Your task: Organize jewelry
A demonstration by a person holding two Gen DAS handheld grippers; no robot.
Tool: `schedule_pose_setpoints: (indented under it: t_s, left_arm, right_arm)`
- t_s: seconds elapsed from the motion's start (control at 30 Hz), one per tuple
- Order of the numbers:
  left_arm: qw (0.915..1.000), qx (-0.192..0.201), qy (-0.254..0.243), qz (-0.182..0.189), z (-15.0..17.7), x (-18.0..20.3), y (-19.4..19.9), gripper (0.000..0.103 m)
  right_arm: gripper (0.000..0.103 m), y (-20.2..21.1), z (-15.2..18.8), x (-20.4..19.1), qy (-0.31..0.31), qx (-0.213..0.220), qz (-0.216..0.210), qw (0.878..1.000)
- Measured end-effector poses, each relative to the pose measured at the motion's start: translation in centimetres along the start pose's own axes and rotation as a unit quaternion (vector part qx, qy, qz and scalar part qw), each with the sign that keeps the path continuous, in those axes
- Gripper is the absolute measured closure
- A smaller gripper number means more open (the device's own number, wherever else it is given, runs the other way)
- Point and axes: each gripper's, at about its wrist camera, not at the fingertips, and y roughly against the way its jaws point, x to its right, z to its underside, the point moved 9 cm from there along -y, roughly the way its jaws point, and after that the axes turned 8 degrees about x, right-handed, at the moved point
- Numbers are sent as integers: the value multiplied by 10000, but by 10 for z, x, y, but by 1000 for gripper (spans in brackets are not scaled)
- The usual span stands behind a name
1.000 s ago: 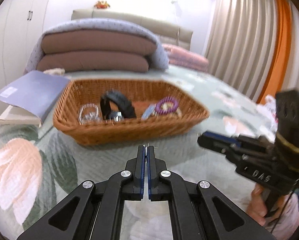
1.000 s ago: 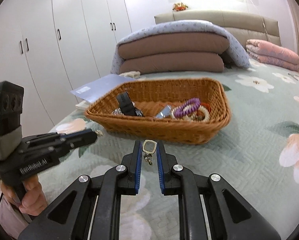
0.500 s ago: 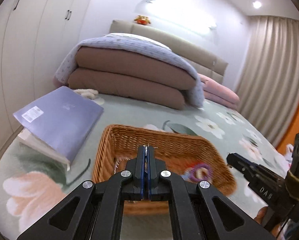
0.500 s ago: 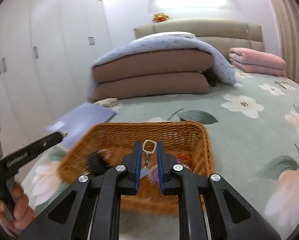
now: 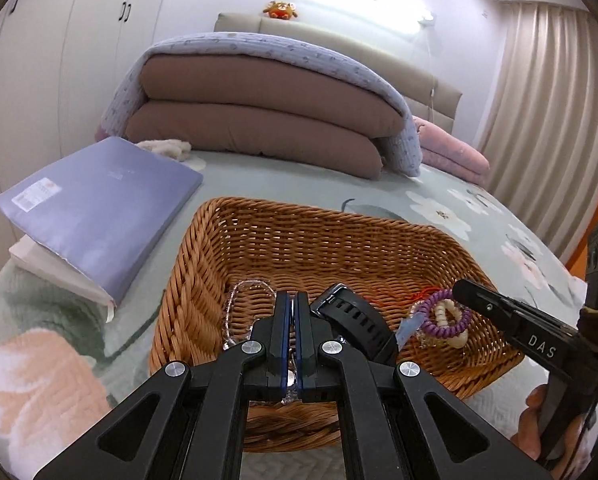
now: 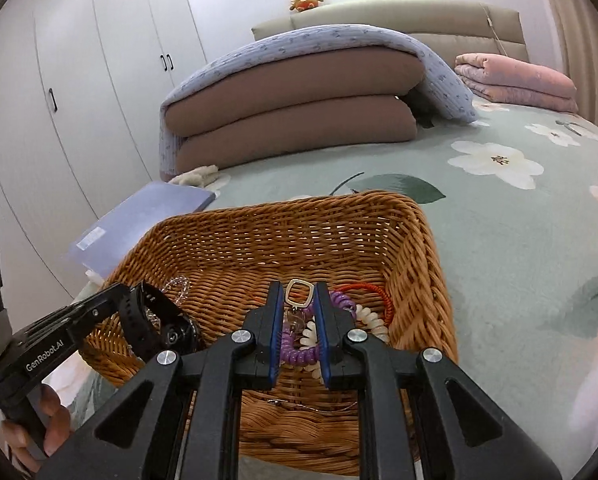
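R claw (image 6: 296, 300) clenched on a small metal ring charm (image 6: 299, 294); ring pokes up past the tips, a dangle hangs down betw. the pads. Pos: over the wicker basket (image 6: 431, 264), right-centre, directly above the purple coil bracelet (image 6: 295, 354) and cream coil bracelet (image 6: 373, 320). Key relation: basket floor lies straight below/ahead of the claw, so a drop looks to need only letting go, no further reach (judgement). Ring's long axis roughly upright, flat face toward cam. L claw (image 5: 293, 300) clamped tight, pads together; whether a thin piece sits betw. them, can't tell. It hangs over basket's left half, by the black watch (image 5: 355, 320) and clear bead bracelet (image 5: 239, 300). R claw is the one holding the charm. R view shows charm + grip; L view shows R claw from the side only, charm hidden. L view shows the purple folder (image 5: 99, 204) on the bed (image 5: 479, 216) more fully.
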Motion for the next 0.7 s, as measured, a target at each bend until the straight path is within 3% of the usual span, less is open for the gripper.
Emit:
schedule_pose_setpoints:
  t_s: [0.1, 0.17, 0.2, 0.23, 0.43, 0.5, 0.6, 0.7]
  left_arm:
    - [10000, -23, 55, 51, 0, 2, 3, 96]
    - [9998, -30, 90, 147, -1, 4, 6, 79]
    - [9999, -4, 90, 137, -2, 4, 6, 60]
    - [9999, 111, 44, 100, -4, 5, 11, 53]
    - [9988, 452, -150, -81, -9, 11, 37, 53]
    - [9982, 581, -99, -113, -7, 15, 56, 53]
    - [9974, 710, 99, -111, 4, 20, 87, 52]
    - [9963, 794, 142, -311, 29, 29, 123, 43]
  right_arm:
    - [68, 2, -1, -1, -101, 31, -132, 9999]
    - [63, 7, -3, -3, -92, 116, -171, 9997]
    - [63, 9, -4, -4, -57, 157, -131, 9998]
    - [63, 13, -4, -3, -1, 208, -43, 9998]
    - [63, 66, -8, -12, 494, 816, 541, 9940]
    - [57, 87, -2, -20, 718, 945, 737, 9902]
    - [49, 126, 28, -31, 935, 999, 958, 9859]
    - [49, 154, 50, -32, 916, 949, 1150, 9846]
